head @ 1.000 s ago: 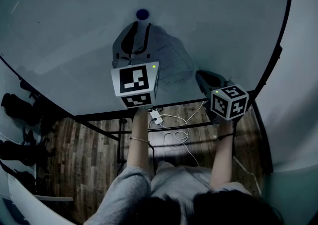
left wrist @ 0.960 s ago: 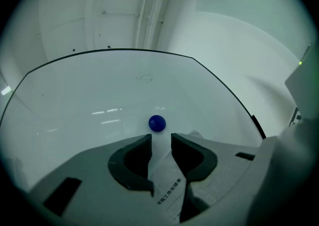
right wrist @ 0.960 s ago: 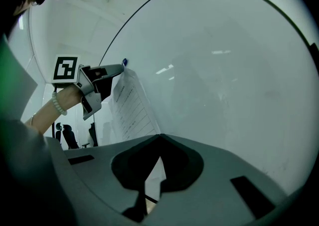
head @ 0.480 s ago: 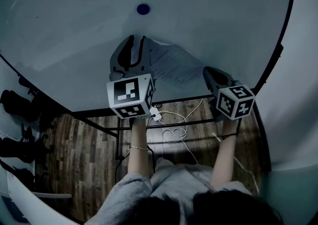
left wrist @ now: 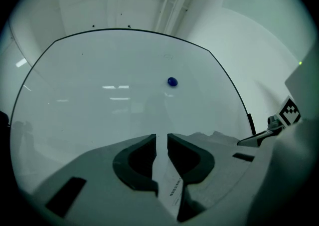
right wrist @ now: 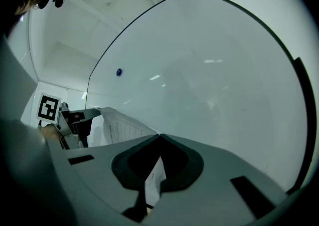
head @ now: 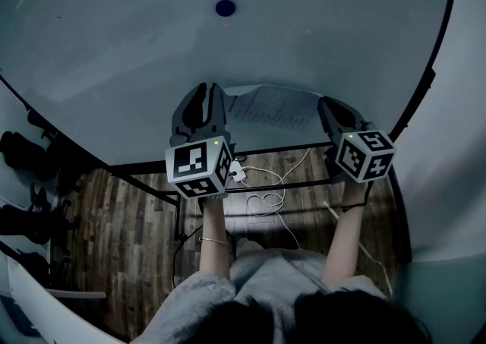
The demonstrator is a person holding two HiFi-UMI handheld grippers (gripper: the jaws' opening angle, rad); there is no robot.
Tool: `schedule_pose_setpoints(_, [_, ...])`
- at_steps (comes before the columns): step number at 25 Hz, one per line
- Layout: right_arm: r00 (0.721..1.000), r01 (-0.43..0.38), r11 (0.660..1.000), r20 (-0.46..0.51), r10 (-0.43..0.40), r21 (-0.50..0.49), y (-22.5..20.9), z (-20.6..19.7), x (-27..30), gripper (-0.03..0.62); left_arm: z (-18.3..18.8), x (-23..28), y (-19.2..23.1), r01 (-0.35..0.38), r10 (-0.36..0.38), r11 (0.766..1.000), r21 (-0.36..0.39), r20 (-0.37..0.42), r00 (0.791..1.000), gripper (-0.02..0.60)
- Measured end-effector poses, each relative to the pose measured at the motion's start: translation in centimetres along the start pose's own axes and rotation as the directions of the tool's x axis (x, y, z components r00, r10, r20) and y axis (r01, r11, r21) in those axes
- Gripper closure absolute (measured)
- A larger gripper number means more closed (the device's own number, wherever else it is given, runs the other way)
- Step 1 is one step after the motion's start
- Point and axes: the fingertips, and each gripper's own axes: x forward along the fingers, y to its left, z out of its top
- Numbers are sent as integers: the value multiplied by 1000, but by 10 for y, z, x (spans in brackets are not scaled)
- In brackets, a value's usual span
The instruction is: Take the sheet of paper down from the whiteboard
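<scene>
My right gripper (head: 332,111) was clamped shut on the sheet of paper (head: 269,107), which was off the whiteboard (head: 114,31) and slung below the magnet (head: 225,7). My left gripper (head: 206,93) was closing round the other edge, not pinching yet. Next, I reckon: finish that pinch, then lower it away.

Both forearms reach forward side by side. The left gripper (head: 203,96) is closing its jaws around a sheet of paper (head: 269,107); the right gripper (head: 329,107) is clamped tight on its right edge.

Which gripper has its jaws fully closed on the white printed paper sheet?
The right gripper: tips meet, pinching the white printed paper sheet. The left gripper shows a gap round the sheet, jaws closing.
</scene>
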Motion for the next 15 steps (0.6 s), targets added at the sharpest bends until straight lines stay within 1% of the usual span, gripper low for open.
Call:
schedule_pose_setpoints(3, [1000,6,1000,9,-6,-3,-1,3,-1,592,-12,-6,3,-3,2,1000,-30,-23,1000,528])
schedule_pose_setpoints(9, [1000,8,1000,24,-7,-12,2,6,-2,594,-30,-14,6,4,-7,998,-57,-58,998,554])
schedule_pose_setpoints(15, [999,-13,1000,28,14,-28,9,8,-1,592,-44,-20,2,19,-26,997,-77,-92,995,571])
